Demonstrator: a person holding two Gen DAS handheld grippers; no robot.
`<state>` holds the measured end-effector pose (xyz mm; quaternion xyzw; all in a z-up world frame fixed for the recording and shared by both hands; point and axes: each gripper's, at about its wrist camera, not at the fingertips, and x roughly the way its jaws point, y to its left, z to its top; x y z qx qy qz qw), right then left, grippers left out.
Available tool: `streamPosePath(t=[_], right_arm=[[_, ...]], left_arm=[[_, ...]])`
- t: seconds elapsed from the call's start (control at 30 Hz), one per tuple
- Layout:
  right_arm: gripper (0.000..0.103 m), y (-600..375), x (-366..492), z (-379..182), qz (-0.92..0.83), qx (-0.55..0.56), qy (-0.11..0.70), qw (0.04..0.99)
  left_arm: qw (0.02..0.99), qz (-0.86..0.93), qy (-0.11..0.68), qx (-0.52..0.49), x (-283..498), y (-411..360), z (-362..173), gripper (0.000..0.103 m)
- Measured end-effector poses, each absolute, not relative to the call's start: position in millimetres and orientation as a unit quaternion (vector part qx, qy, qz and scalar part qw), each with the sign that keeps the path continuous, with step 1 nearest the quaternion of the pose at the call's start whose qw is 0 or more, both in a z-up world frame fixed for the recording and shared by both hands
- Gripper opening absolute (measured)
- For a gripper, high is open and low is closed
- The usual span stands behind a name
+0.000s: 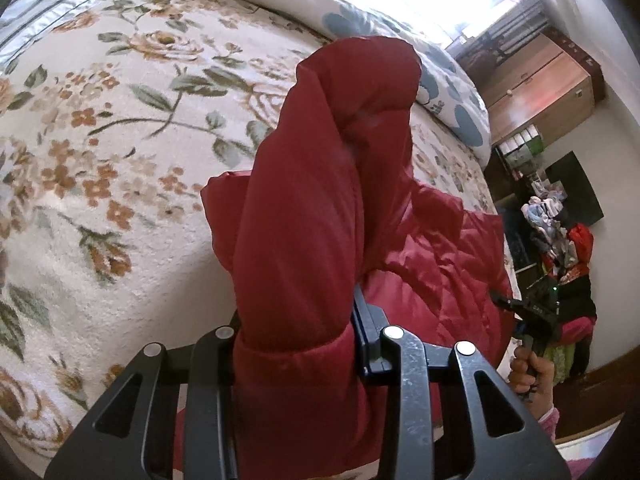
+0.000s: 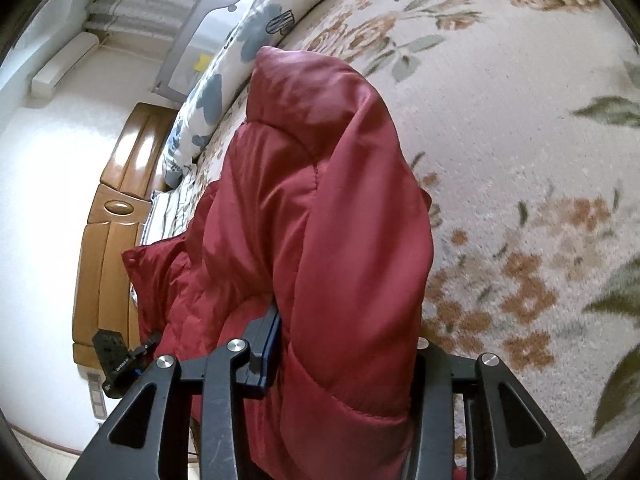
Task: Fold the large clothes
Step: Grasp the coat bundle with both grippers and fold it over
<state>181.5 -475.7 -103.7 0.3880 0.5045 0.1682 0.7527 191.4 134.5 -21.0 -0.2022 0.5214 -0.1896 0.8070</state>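
1. A bed [image 1: 120, 200] fills most of both views, covered with a cream blanket [image 2: 500, 128] patterned with orange flowers and green leaves.
2. A red padded jacket [image 1: 304, 208] lies partly on the blanket, with two bunched parts lifted up off it.
3. A white quilt [image 1: 400, 36] with blue shapes runs along the far edge of the bed.
4. A wooden headboard [image 2: 108, 208] stands at the bed's end against a white wall; a wooden cabinet [image 1: 536, 92] stands by the window.
5. The left gripper [image 1: 296, 344] is clamped narrowly on a thick fold of the jacket that rises between its jaws.
6. The right gripper [image 2: 344, 356] likewise pinches a puffy fold of the jacket.
7. A hand [image 1: 532, 372] grips the right gripper's handle.
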Motion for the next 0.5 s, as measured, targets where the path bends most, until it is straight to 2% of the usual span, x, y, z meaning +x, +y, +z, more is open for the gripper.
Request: streamPosePath(t=[0.27,0.43,0.5], right_arm=[[0.048,-473.7,180.2,-115.1,0.151,0.378,0.504,0.761],[0.056,-472.5,179.9,-123.7,0.140,0.377,0.501,0.767],[0.059,-472.3,179.1,-126.5,0.134,0.372,0.500,0.771]], left_arm=[[0.816,-0.155,0.529,-0.173,195.8,127.4,-43.1,0.035],[0.827,-0.132,0.526,-0.147,197.3,120.0,-51.1,0.042],[0.833,-0.117,0.524,-0.136,196.8,116.2,-53.7,0.049]])
